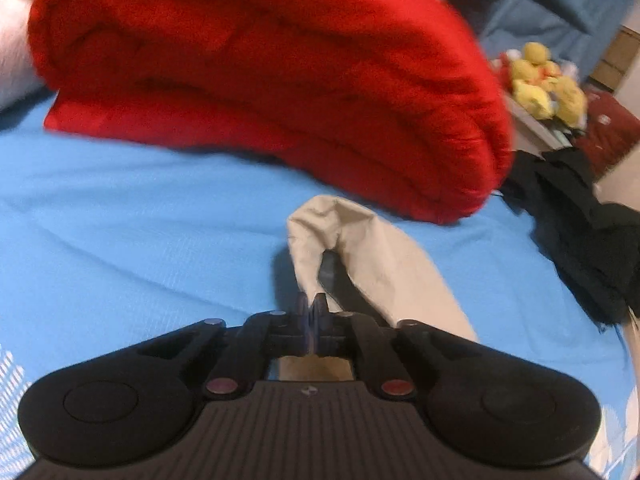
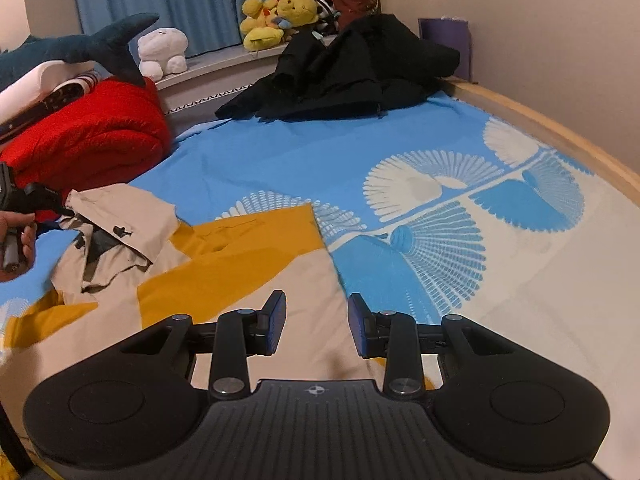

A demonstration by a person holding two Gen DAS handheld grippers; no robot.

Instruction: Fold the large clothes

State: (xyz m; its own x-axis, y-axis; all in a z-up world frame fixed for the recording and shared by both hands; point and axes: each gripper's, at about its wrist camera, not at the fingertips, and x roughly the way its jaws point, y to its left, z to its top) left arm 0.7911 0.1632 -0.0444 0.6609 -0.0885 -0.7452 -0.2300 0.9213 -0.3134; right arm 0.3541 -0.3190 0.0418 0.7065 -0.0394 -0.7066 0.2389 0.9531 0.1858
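Clearly, the left gripper (image 1: 310, 306) has its 2 fingers (image 1: 320, 305) pinched together on a beige tip of the jacket (image 2: 248, 264), and that cloth rises in a soft loop just ahead of them, so the grip looks meant to carry a corner or sleeve end across for a fold. Seen from the right wrist view, the same tool (image 2: 60, 208) sits at the far left edge of the garment, with the person's hand (image 2: 20, 240) wrapped round its handle. The jacket, beige with mustard yellow panels, lies spread on the blue bed sheet (image 2: 248, 160), its body flat and its upper part rumpled towards the left fingers.

The right gripper (image 2: 317, 324) hovers with its fingers (image 2: 276, 320) at a medium gap, holding nothing; the garment's straight right edge passes beneath and between them, probably so they can seize or pin that side while the other end is carried over.

Beyond the left fingers a folded red blanket (image 1: 260, 80) is piled, and further off a heap of black clothing (image 2: 352, 68) waits near the wall, well apart from both tools.
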